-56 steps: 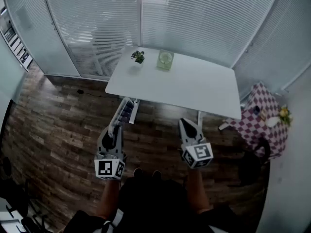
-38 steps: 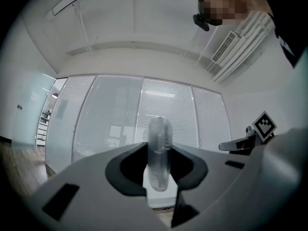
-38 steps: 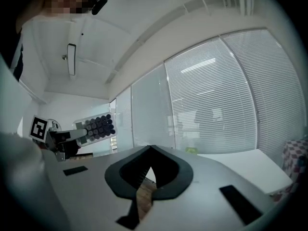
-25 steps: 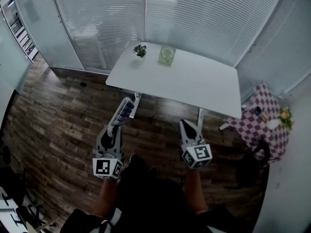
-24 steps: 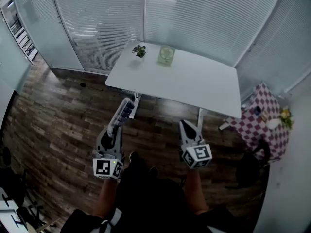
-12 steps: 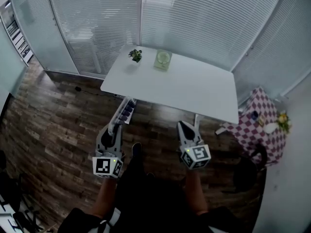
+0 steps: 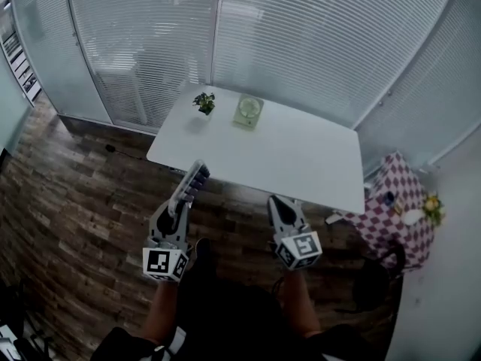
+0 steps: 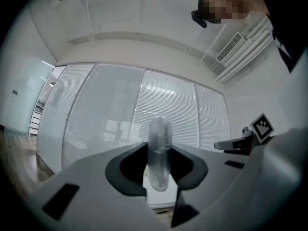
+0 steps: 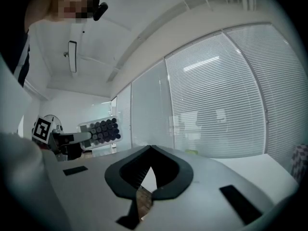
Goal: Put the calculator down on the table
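The jaws of the left gripper (image 8: 159, 148) pinch the calculator (image 8: 159, 129) by its lower end, the pads pressed on both flat faces. The right gripper (image 9: 151, 147) has its jaws pressed together at the tips, with nothing between them.

The calculator is held in the air over the wooden floor (image 7: 75, 201). In the head view its far end reaches towards the near left edge of the white table (image 7: 301, 156), and it is not on the tabletop.

Two containers stand near the table's far left corner. One is a small pot (image 7: 203, 110) with a green plant (image 7: 202, 100) growing in it. Just beside it is a pale green square container (image 7: 246, 112) with something round and light inside, too small to identify.

At the right, a checked cloth (image 7: 391, 216) covers a low piece of furniture. Small items lie on it, among them something yellow (image 7: 431, 202), but none can be made out.

The left gripper view shows the calculator only as a thin translucent edge. Its dark keys are visible only in the right gripper view, off to the left. In the head view the person's dark clothing fills the bottom and hides the floor beneath the grippers.
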`<state>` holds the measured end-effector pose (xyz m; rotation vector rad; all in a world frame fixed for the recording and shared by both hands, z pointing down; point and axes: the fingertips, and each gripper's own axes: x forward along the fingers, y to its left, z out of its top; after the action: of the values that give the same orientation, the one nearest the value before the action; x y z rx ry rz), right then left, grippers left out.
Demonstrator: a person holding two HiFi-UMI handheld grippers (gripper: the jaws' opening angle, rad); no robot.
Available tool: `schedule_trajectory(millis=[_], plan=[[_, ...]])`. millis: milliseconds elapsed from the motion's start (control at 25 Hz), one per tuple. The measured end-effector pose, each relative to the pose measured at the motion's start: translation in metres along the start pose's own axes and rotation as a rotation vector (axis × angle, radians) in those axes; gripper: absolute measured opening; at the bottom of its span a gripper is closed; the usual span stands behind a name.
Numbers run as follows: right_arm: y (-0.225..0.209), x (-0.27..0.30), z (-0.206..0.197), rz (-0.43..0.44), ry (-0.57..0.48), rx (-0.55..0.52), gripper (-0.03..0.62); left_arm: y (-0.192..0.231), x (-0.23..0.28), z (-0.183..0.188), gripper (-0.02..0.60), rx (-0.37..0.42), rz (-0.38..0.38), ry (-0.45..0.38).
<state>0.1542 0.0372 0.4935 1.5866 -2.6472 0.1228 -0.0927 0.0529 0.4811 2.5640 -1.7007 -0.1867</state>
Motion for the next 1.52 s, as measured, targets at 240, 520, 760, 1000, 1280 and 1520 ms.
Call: schedule_trajectory(millis=[240, 520, 760, 1000, 1280, 1520], plan=[[-0.011, 0.047, -0.006, 0.01, 0.048, -0.006, 0.006, 0.03, 0.028, -0.012, 0.101, -0.036, 0.027, 0.015], [-0.026, 0.09, -0.004, -0.005, 0.074, -0.02, 0.006, 0.053, 0.075, -0.021, 0.101, -0.053, 0.005, 0.045], [-0.035, 0.129, 0.011, -0.033, 0.05, -0.001, 0.006, 0.085, 0.114, -0.018, 0.101, -0.053, -0.017, 0.057], [-0.056, 0.161, 0.013, -0.144, 0.059, -0.006, 0.006, 0.109, 0.152, -0.015, 0.101, -0.045, -0.07, 0.062], [-0.051, 0.177, 0.005, -0.14, 0.049, 0.034, 0.006, 0.126, 0.179, -0.026, 0.101, -0.07, -0.115, 0.103], [-0.065, 0.194, 0.008, -0.116, 0.04, 0.008, 0.006, 0.118, 0.208, -0.037, 0.101, -0.077, -0.135, 0.119]])
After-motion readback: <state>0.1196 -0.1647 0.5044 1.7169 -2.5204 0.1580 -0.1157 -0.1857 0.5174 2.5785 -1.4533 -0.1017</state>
